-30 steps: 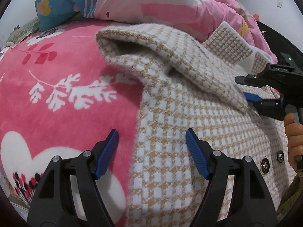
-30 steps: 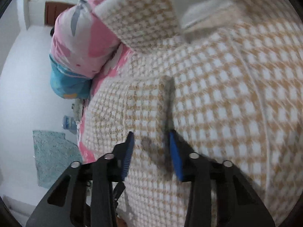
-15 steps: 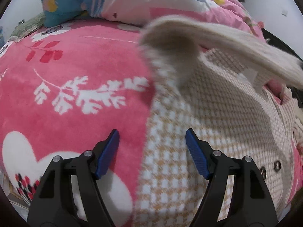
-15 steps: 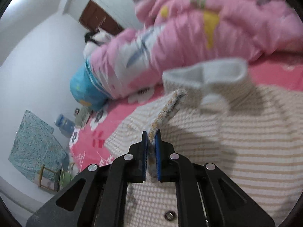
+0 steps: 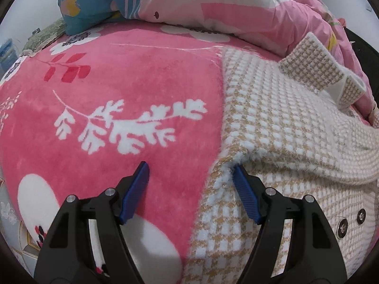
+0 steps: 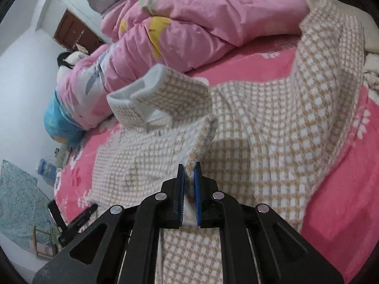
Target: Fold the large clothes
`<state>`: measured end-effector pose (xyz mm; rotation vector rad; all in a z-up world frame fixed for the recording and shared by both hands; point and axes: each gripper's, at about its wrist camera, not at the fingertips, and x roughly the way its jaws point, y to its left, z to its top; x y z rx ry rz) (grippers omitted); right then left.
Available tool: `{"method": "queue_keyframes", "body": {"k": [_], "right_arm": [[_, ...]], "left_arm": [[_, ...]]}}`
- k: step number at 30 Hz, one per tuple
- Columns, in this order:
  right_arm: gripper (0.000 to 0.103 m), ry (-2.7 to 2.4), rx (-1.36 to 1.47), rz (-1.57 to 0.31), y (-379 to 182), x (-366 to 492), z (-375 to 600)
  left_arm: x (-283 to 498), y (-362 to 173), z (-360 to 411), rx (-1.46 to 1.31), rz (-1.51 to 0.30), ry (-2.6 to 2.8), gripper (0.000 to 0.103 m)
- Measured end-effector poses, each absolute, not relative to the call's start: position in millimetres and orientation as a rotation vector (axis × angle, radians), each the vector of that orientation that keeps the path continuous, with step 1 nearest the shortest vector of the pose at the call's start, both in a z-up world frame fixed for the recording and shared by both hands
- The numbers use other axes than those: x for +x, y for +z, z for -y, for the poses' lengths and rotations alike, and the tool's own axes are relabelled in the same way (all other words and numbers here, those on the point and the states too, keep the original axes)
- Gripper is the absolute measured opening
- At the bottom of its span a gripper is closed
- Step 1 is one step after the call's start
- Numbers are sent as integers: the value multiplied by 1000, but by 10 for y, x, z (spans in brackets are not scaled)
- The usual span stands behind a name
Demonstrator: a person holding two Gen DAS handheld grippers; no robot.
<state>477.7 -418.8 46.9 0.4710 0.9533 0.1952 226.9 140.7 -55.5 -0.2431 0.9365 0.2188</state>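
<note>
Close to us, our right gripper [image 6: 188,177] pinches the edge of the checked coat [image 6: 272,142] tight and holds that bit up off the bed. Our left gripper [image 5: 190,184] stands wide open with nothing in it, right at the coat's side edge. One sleeve [image 5: 308,156] lies across the front, so we think the folding has only begun. Farther back the collar [image 6: 163,94] sticks up. Behind it sits the pink quilt [image 6: 201,23].

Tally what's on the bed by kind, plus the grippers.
Checked coat: 1
Pink blanket: 1
Pink quilt: 1
Blue pillow: 1
Grippers, left gripper and right gripper: 2
Total: 6
</note>
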Motion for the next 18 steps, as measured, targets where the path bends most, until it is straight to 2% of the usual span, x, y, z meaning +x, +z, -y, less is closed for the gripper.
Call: {"method": "queue_keyframes", "body": {"k": [3,7,9,12,14,17,18], "right_arm": [[8,179,430,-970,434,4850,4200],[13,128,432,-1117,11,4961,4331],[26,143,439,-1124,-68,4934,4373],[35,196,375,-1127,-93,4896,4283],[35,181,305,-1146,-137,4914,4183],[13,155,203,-1139,-71,4969,4028],[10,151,178,-1120,1,4976,4000]], "left_arm": [[2254,-542,-1391,-230,-941,216,69],[2152,-502,-1432,-240,-938,189,69],[2073,-434,-1457,-248,-914,166,69],[1930,-249,-1436,-207,-845,123,69],[1877,-130,-1422,-186,-814,114,69],[1858,-18,-1451,-221,-799,100,69],[1853,17,-1467,-240,-799,93,69]]}}
